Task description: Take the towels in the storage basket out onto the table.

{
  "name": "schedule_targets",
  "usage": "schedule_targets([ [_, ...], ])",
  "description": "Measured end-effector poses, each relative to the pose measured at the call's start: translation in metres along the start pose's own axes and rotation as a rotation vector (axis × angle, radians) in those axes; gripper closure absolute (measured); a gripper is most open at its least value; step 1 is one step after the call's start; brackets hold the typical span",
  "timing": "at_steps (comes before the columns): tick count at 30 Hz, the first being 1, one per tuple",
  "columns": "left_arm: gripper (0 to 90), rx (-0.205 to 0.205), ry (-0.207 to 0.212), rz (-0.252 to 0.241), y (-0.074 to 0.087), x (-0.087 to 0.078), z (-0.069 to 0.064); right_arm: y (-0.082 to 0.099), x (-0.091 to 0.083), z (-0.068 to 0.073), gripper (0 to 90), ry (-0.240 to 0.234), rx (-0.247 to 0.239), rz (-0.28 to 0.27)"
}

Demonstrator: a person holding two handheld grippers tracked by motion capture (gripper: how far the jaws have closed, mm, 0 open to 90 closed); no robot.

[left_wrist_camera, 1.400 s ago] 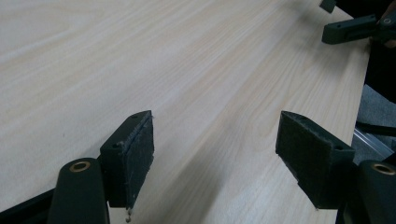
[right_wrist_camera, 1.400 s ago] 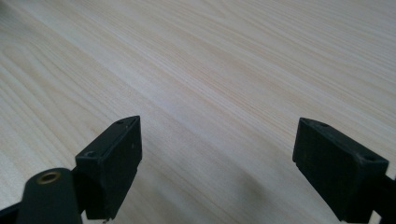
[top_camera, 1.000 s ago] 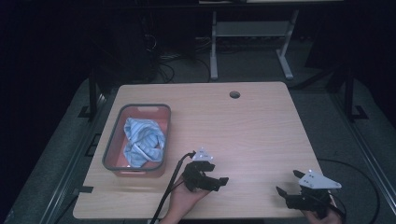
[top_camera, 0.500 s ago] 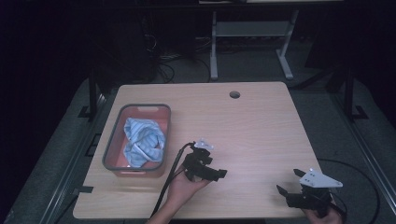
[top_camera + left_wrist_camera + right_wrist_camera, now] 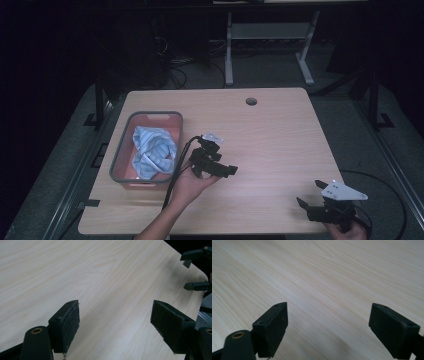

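Left gripper (image 5: 212, 162) shifted right, beside tray (image 5: 120, 155); labels seemingly unreadable.

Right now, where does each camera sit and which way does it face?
High view: above the person's side, looking forward and down on the table, the bin, both hands.
Left gripper view: rides the left gripper, facing bare tabletop; shares the right gripper with the high view.
Right gripper view: between its open jaws, tabletop.

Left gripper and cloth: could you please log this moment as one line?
left gripper: open, empty, beside bin | cloth: in bin | right gripper: open, empty
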State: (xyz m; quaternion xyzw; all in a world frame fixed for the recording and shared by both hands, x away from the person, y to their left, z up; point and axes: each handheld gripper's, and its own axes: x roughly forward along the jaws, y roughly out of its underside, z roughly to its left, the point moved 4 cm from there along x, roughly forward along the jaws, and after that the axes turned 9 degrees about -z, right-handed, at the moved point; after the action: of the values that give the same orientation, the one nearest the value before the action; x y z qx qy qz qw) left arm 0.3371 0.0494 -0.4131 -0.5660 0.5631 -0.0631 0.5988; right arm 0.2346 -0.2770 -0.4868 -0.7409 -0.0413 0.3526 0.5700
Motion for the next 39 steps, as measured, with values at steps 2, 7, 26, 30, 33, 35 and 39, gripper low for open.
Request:
schedule_targets([
  [2, 22.6, -0.004, -0.004, -0.006, -0.004, -0.004, 0.003, 0.000, 0.000, 0.000, 15.1, -0.001, 0.001, 0.001],
  [7, 22.7, -0.046, -0.004, -0.030, -0.009, -0.012, 0.011, 0.000, 0.000, -0.001, 15.1, 0.002, -0.001, 0.002],
  [26, 24.1, -0.060, -0.090, -0.059, -0.022, -0.058, 0.040, 0.000, 0.000, 0.000, 15.1, 0.003, 0.002, 0.001],
  [30, 24.4, -0.072, -0.117, -0.060, -0.021, -0.070, 0.050, 0.000, 0.000, -0.001, 15.1, 0.006, 0.002, 0.003],
  [33, 24.4, -0.111, -0.110, -0.095, -0.024, -0.080, 0.058, 0.000, 0.000, -0.001, 15.1, 0.007, 0.001, 0.001],
  [35, 24.3, -0.123, -0.114, -0.102, -0.025, -0.085, 0.064, 0.000, 0.000, -0.001, 15.1, 0.007, 0.000, 0.002],
  [39, 24.3, -0.150, -0.126, -0.114, -0.027, -0.095, 0.074, 0.000, -0.001, -0.001, 15.1, 0.009, 0.001, 0.000],
])
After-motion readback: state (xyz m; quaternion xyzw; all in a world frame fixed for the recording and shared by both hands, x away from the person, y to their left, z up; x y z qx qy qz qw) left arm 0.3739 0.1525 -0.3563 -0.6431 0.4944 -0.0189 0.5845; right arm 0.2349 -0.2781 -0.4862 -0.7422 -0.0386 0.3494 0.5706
